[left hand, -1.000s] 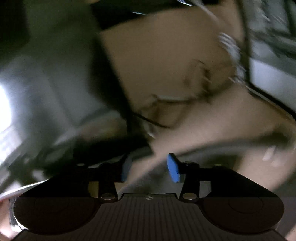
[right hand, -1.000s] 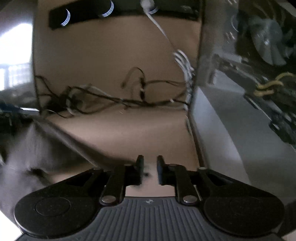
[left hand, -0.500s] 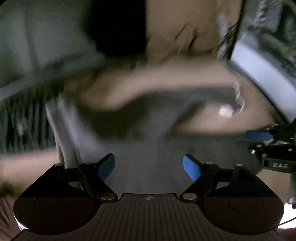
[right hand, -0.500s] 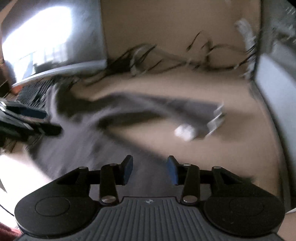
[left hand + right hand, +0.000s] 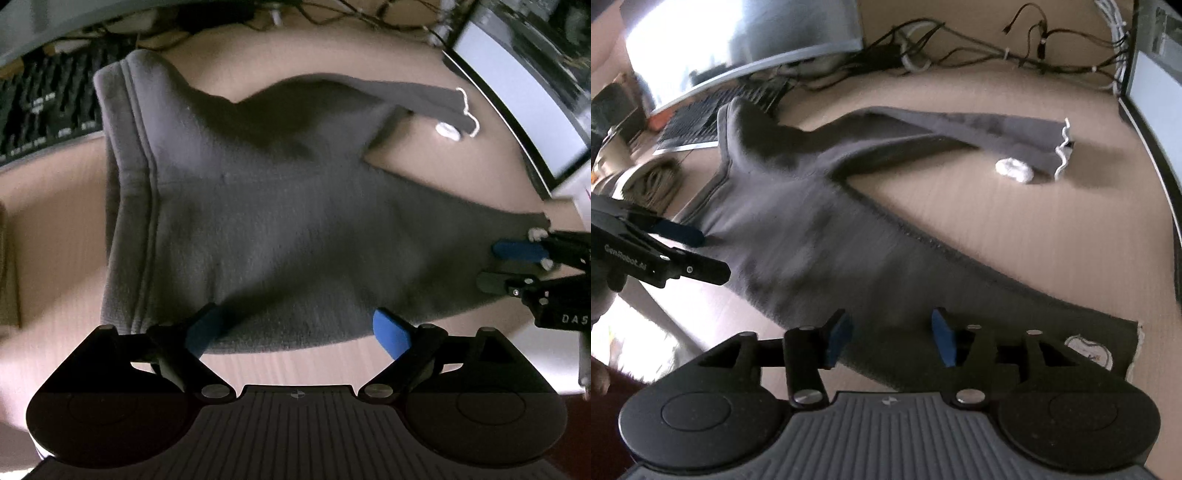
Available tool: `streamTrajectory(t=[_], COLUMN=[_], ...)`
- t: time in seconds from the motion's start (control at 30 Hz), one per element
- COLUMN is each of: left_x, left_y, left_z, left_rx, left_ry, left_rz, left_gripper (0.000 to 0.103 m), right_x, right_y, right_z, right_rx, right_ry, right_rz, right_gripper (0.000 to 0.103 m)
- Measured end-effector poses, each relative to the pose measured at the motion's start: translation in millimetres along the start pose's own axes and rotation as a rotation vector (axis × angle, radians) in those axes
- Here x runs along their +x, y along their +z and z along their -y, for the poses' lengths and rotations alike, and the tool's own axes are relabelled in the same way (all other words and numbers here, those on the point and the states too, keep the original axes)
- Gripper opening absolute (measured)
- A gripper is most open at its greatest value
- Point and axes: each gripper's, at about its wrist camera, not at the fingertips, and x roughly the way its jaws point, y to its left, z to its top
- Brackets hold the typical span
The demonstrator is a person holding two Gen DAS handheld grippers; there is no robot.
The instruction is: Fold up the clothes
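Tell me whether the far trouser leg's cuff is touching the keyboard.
Apart. In the right wrist view, the far leg's cuff lies on bare desk at right, while the keyboard sits far left near the waistband.

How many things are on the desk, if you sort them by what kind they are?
Grey pants: 1
Folded olive cloth: 1
Keyboard: 1
Monitor: 1
Small white bundle beside the far pant leg: 1
Grippers: 2, left gripper and right gripper, both open
Tangled cables: too many to count
Total: 7, not counting the cables
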Motion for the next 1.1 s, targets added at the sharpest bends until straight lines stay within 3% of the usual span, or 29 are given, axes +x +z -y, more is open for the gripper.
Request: streamTrajectory(t=[0.07, 0.13, 0.3, 0.47, 0.57, 0.6, 0.63, 0.7, 0.9, 0.97, 1.1], left_x=[-3, -6, -20, -34, -30, -30, -31, -33, -23, -19, -8], left_y=[-1, 6, 22, 23, 21, 21, 20, 19, 35, 42, 54], left_z=[-3, -9, -16, -14, -11, -13, -15, -19, -19, -18, -16], left_rx=[-0.019, -0.06, -0.106, -0.157, -0.187, -0.198, -0.204, -0.213, -0.153, -0.134, -0.111], left_ry=[-0.001, 0.01, 0.07, 0.092, 0.117, 0.122, 0.122, 0.123, 0.078, 0.057, 0.007], left_rz=[0.0, 0.019, 0.097, 0.141, 0.14, 0.137, 0.134, 0.128, 0.126, 0.128, 0.126], left_gripper=[0.093, 0.093, 0.093, 0.093, 0.094, 0.094, 0.094, 0.094, 0.094, 0.094, 0.094], right_x=[-3, -8, -11, 35, 54, 56, 58, 58, -13, -46, -84], right_y=[-2, 5, 44, 63, 68, 70, 73, 78, 86, 85, 87], right_z=[-1, 3, 14, 33, 50, 55, 58, 61, 62, 63, 70], right_rx=[0.006, 0.004, -0.19, -0.375, -0.308, -0.269, -0.248, -0.223, -0.077, -0.006, 0.09], right_ry=[0.01, -0.031, -0.289, -0.443, -0.404, -0.381, -0.374, -0.371, -0.334, -0.312, -0.318], right_rz=[-0.016, 0.029, 0.216, 0.171, 0.155, 0.164, 0.169, 0.19, 0.338, 0.387, 0.417], right_gripper=[0.055, 0.055, 0.055, 0.054, 0.05, 0.043, 0.026, 0.009, 0.007, 0.002, 0.002])
